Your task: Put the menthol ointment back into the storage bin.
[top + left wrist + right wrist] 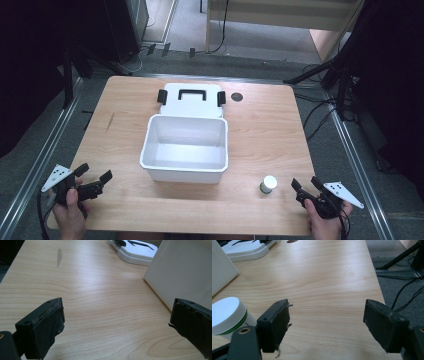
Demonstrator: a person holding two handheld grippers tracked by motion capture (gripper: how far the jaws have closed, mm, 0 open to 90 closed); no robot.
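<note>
**Jar waits at the table's near right, bin stands open**

Jar (pixel 268 184), a small round container with a white screw cap and a green band under the rim, stands upright on the wooden table (pixel 260 125), well apart from the bin and just beside the right gripper. Nothing has been picked up; judging by the layout, the whole job of lifting the jar and placing it in the bin is still ahead.

At far left, the left gripper (pixel 95 176) rests at the near-left corner in a person's hand, its jaws spread apart and empty; its own view looks across bare, pale wood grain toward the bin's smooth white wall (pixel 180 272).

At centre, the white plastic bin (pixel 185 172), rectangular with rounded corners and a glossy inside, sits open with nothing visible in it. Its flat lid (pixel 190 102), fitted with a black handle and two black latches, lies on the table behind it, touching the far rim.

At right, the right gripper (pixel 306 183) is held at the near-right corner, jaws spread wide and gripping nothing. Its padded black fingers (pixel 275 322) look worn and frayed at the edges. In the right gripper view the jar (pixel 228 315) stands just outside the left jaw, not between the two.
</note>
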